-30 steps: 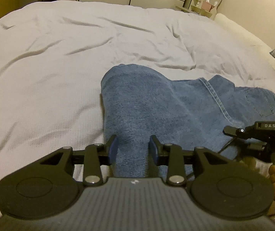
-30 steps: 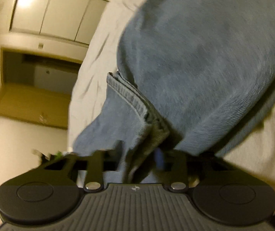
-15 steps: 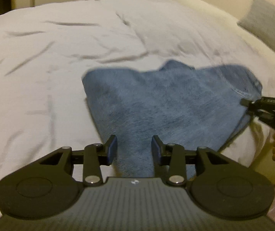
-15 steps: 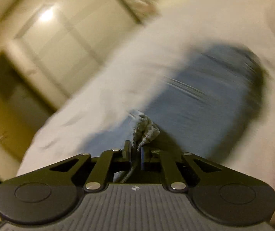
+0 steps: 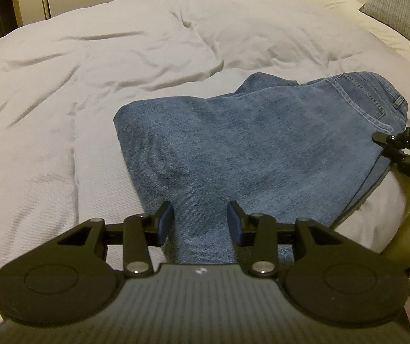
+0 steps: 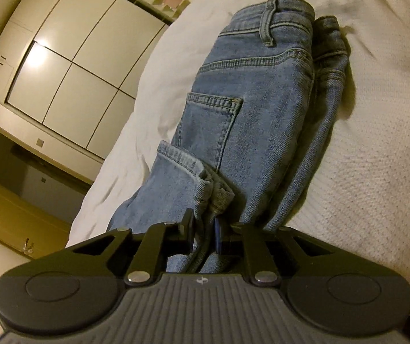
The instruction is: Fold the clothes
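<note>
Blue jeans point(image 5: 256, 149) lie folded on a white bed point(image 5: 90, 71), with the waistband and back pocket at the right end. My left gripper point(image 5: 200, 222) is open, its blue-padded fingers straddling the near folded edge of the denim, just above it. My right gripper point(image 6: 203, 232) is shut on the bunched leg hems point(image 6: 210, 192) of the jeans, which lie over the back pocket point(image 6: 210, 126). The right gripper also shows at the right edge of the left wrist view point(image 5: 382, 143).
A grey pillow point(image 5: 402, 8) lies at the bed's far right. White wardrobe doors point(image 6: 70, 57) stand beyond the bed, with a dark recess point(image 6: 18, 172) below them. The bed's near right edge point(image 5: 377, 229) drops off beside the jeans.
The right gripper has carried the leg hems over onto the waist end, and the jeans now lie flatter. The left gripper has drawn back a little and stays open.
</note>
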Action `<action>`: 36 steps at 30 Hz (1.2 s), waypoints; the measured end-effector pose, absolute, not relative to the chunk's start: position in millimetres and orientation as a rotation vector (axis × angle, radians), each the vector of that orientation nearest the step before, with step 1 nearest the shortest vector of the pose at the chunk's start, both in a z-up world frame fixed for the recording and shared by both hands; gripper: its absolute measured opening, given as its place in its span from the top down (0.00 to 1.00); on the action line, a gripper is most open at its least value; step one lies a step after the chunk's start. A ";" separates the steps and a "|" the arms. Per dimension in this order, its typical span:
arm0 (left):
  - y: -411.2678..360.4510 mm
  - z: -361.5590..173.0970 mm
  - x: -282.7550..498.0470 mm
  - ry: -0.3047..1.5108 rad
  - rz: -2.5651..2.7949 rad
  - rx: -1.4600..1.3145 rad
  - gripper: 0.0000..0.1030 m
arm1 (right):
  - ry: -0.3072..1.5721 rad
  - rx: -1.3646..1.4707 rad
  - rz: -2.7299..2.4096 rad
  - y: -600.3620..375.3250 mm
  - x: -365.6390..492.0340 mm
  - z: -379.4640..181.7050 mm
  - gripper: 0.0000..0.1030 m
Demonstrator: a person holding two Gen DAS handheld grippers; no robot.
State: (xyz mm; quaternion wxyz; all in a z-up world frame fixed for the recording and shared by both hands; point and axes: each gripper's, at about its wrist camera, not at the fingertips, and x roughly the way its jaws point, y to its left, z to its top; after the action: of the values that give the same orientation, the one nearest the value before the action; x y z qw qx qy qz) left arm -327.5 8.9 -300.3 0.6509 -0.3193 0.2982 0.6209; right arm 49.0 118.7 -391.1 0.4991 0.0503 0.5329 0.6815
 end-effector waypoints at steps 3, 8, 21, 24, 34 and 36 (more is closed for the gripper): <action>8.5 -300.3 -327.2 0.678 1.411 -0.723 0.64 | 1.278 0.095 1.654 114.4 50.0 -388.2 0.84; 12.0 -298.4 -326.3 0.686 1.408 -0.727 0.64 | 1.077 -0.116 1.745 124.4 27.9 -360.4 0.91; 67.2 -294.3 -261.7 0.725 1.299 -0.645 0.63 | 0.787 0.019 1.708 146.5 124.5 -311.2 0.93; 72.2 -316.4 -249.9 0.790 1.322 -0.647 0.63 | 0.963 0.031 1.662 159.9 150.5 -356.8 0.93; 76.1 -317.1 -257.0 0.781 1.336 -0.654 0.63 | 0.875 0.144 1.667 125.5 156.7 -337.5 0.94; 76.8 -317.6 -255.8 0.788 1.335 -0.647 0.63 | 0.930 0.105 1.619 132.4 161.1 -349.1 0.94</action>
State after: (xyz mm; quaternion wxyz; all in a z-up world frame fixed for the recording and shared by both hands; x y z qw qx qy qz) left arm -255.8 76.8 -317.6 0.6675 -0.2868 0.3491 0.5919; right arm 161.1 132.4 -349.1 0.5939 0.0452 0.4003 0.6965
